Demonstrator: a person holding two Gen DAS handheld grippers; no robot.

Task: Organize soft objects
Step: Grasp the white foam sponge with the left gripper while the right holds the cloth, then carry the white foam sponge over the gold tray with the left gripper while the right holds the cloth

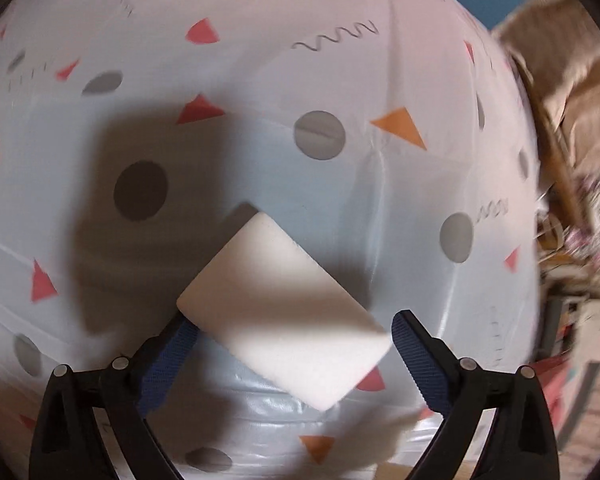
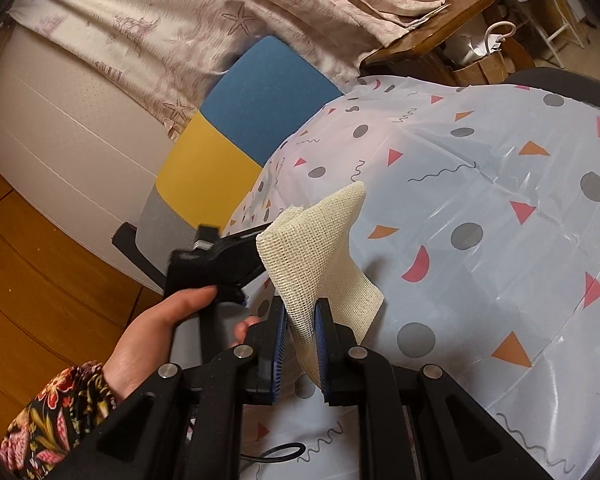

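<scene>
Patterned plastic cover (image 1: 380,80) lay over desk. Left hand-held gripper (image 1: 296,356) stood wide open around white foam block (image 1: 280,316), lower centre: light, squashy, best taken across short sides. Right hand-held gripper (image 2: 302,340) was closed on limp mesh cloth (image 2: 316,248), frame centre.

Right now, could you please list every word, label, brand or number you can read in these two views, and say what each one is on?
None: no readable text shows in either view.
The tablecloth carries only dots, triangles and squiggles, no letters.
The bedspread has starfish drawings only.
The white sponge and the mesh cloth are plain.
The cluttered shelf at the far right is too blurred to read.
</scene>
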